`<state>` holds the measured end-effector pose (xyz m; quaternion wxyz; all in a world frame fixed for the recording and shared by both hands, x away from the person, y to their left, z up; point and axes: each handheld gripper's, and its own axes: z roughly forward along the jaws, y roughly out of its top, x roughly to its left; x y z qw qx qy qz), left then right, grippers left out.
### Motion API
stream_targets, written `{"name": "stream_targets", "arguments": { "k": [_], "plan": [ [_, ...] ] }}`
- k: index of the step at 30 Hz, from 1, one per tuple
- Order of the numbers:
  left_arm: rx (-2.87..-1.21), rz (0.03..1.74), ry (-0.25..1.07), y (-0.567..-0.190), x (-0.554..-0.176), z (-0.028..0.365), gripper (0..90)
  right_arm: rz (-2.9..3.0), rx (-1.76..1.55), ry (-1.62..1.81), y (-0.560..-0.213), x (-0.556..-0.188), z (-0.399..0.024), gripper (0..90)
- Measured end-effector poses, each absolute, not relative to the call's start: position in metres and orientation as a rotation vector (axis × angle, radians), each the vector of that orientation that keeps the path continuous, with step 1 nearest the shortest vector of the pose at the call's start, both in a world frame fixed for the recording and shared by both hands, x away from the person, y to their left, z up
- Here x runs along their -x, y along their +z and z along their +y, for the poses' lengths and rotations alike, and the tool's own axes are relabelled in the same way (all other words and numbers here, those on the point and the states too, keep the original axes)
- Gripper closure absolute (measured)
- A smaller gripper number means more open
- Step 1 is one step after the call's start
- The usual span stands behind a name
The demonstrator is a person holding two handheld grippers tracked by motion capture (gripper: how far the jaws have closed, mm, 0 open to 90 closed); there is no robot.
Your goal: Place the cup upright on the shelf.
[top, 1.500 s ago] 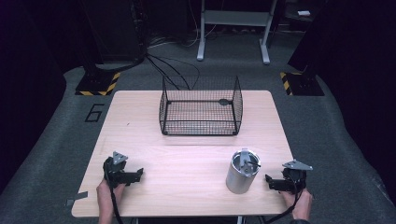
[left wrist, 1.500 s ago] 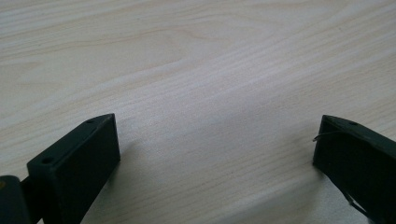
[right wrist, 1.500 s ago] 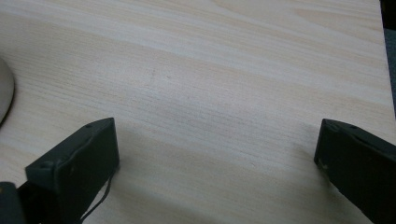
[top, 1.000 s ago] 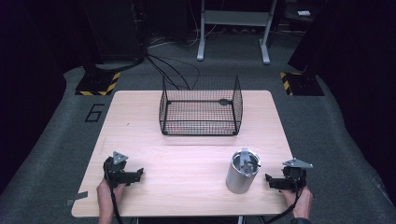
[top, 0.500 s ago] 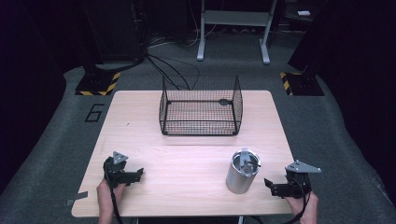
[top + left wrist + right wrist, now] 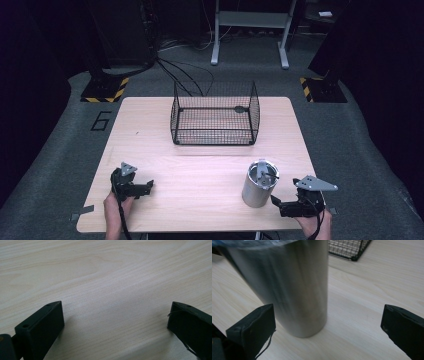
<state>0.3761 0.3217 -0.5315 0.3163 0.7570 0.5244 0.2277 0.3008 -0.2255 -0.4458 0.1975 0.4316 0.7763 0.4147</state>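
At the bottom right of the high view, the right gripper [image 6: 278, 201] is being held low over the wooden table [image 6: 200, 165] by a hand [image 6: 315, 225] coming in from the lower edge, its black jaws being kept wide apart and pointed toward the left of the frame. Just in front of those jaws, a little left of the gripper and slightly higher in the frame, the steel cup [image 6: 259, 184] is being seen standing upright on the table, not being touched by either jaw; something dark is lying inside its open top, but what it is cannot be told. In the right gripper view the cup [image 6: 294, 287] is being shown blurred in the upper left and middle of the frame, nearer the left jaw than the right one, with bare wood being left between it and the right jaw. At the lower left of the high view, the left gripper [image 6: 148, 187] is being held by the other hand [image 6: 116, 206], well apart from the cup; in the left gripper view its jaws are being kept spread over bare wood with nothing between them. Farther up, in the middle of the high view, a black wire basket [image 6: 215, 116] is being seen standing open-topped near the far edge of the table
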Motion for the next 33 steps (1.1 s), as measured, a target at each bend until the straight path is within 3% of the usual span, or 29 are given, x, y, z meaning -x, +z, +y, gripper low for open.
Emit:
{"name": "stream_targets", "arguments": {
  "k": [33],
  "plan": [
    [-1.994, 1.381, 0.599, -0.531, -0.376, 0.322, 0.3, 2.083, -1.039, 1.411, -0.439, -0.323, -0.175, 0.0]
  ]
}}
